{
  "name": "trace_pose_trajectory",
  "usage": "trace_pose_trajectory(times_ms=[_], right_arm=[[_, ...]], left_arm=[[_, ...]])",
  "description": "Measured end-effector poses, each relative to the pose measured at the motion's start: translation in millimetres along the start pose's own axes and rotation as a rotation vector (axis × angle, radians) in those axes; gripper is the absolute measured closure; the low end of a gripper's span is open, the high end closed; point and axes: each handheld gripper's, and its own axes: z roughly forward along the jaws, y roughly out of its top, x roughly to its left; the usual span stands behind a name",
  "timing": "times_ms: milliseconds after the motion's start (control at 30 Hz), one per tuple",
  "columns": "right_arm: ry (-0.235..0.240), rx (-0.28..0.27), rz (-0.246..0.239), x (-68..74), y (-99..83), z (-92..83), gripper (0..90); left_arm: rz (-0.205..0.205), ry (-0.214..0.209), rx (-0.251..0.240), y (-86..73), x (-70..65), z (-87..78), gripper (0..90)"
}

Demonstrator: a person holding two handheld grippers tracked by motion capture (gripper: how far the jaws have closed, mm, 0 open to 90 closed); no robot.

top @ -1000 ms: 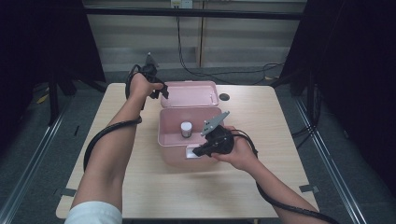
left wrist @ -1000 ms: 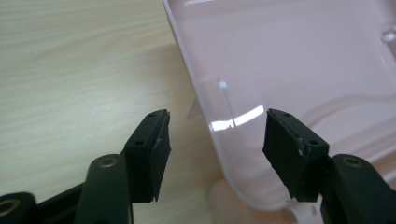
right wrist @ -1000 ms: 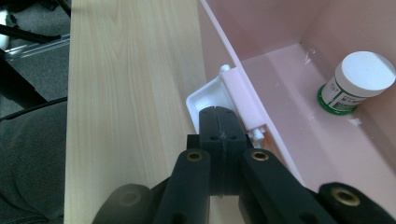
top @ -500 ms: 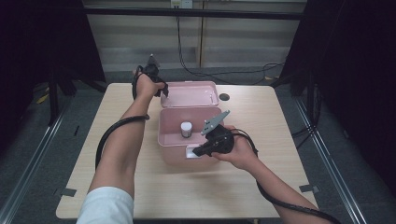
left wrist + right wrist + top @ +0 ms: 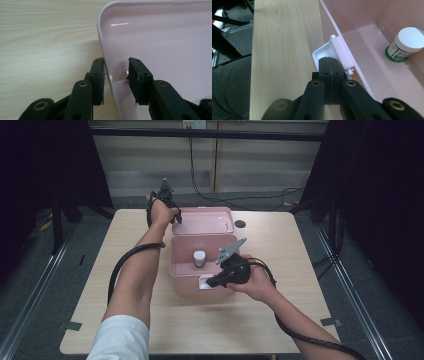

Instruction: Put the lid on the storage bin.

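Pink lid (image 5: 160,40) rim between left tongs (image 5: 116,77)

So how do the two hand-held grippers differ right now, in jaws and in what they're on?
The left hand-held gripper straddles the pink lid's rim, jaws apart and just closing in. The right hand-held gripper has its jaws pressed together, at the white latch on the pink box's front. Both are black and two-jawed.

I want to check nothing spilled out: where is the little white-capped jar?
In the high view the jar stands upright inside the open pink box, near its middle, just left of the right gripper at the front wall.
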Motion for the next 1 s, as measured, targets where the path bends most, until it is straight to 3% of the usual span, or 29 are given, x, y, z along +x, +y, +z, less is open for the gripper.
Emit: trace_pose_trajectory(times_ms=[133,400,433,467,567,633,700,833,1000], right_arm=[[0.003,-0.001,0.011,0.2,-0.2,0.2,90.0],[0.003,-0.003,0.014,-0.3,-0.3,0.4,90.0],[0.003,-0.003,0.015,-0.3,-0.4,0.3,90.0],[0.004,-0.004,0.015,-0.3,-0.6,0.3,90.0],[0.005,-0.004,0.016,-0.4,-0.6,0.3,90.0],[0.007,-0.005,0.016,-0.7,-0.5,0.5,90.0],[0.007,-0.005,0.018,-0.7,-0.7,0.4,90.0],[0.004,-0.004,0.017,-0.3,-0.5,0.6,90.0],[0.001,-0.006,0.023,0.1,-0.9,0.6,90.0]], left_arm=[[0.023,0.004,-0.003,1.2,-0.4,-0.5,66.1],[-0.014,0.004,-0.016,3.2,1.1,4.1,65.9],[-0.032,0.011,-0.022,3.2,0.5,3.9,67.6],[-0.017,0.019,-0.019,3.6,1.5,2.9,69.8],[-0.038,0.035,-0.014,4.5,2.2,-1.2,79.4],[-0.057,0.026,-0.013,4.2,3.2,-3.1,83.7],[-0.043,0.036,-0.003,4.4,2.4,-5.2,84.4],[-0.056,0.059,-0.018,4.4,-2.8,-9.1,85.3],[-0.055,0.05,-0.037,3.8,-4.6,-16.9,85.8]])
